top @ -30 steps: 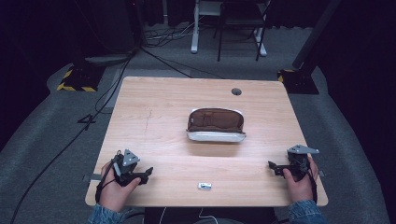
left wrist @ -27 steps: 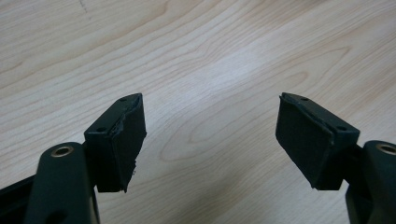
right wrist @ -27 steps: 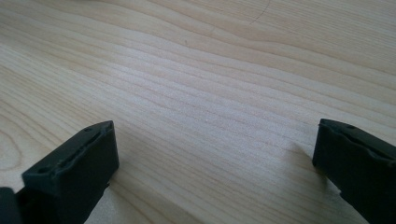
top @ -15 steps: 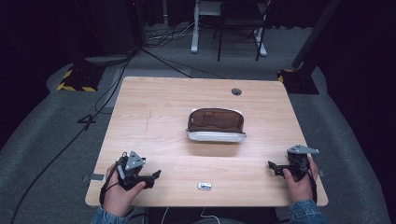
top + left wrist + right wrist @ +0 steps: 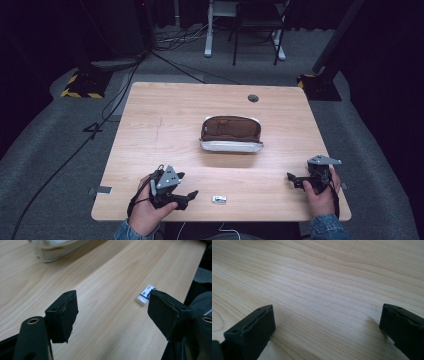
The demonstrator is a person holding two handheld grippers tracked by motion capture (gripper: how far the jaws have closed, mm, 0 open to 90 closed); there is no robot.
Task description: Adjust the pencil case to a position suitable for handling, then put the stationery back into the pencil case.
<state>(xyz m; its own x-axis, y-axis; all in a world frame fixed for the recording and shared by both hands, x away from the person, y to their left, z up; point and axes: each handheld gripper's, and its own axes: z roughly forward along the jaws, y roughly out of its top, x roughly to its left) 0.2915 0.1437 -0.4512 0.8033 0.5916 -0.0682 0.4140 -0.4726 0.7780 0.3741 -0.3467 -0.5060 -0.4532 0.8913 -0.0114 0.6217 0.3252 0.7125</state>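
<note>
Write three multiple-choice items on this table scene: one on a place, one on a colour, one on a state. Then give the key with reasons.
1. Where does the small white eraser lie?
A. inside the pouch
B. near the table's front edge
C. by the round hole

2. What colour is the lining of the pouch?
A. brown
B. green
C. yellow

3. How is the left gripper?
A. shut on the eraser
B. open, holding nothing
C. shut on the pouch

Key: B, it lies on bare wood beside the left gripper; A, the open top shows brown; B, its fingers stand apart over wood.
</note>
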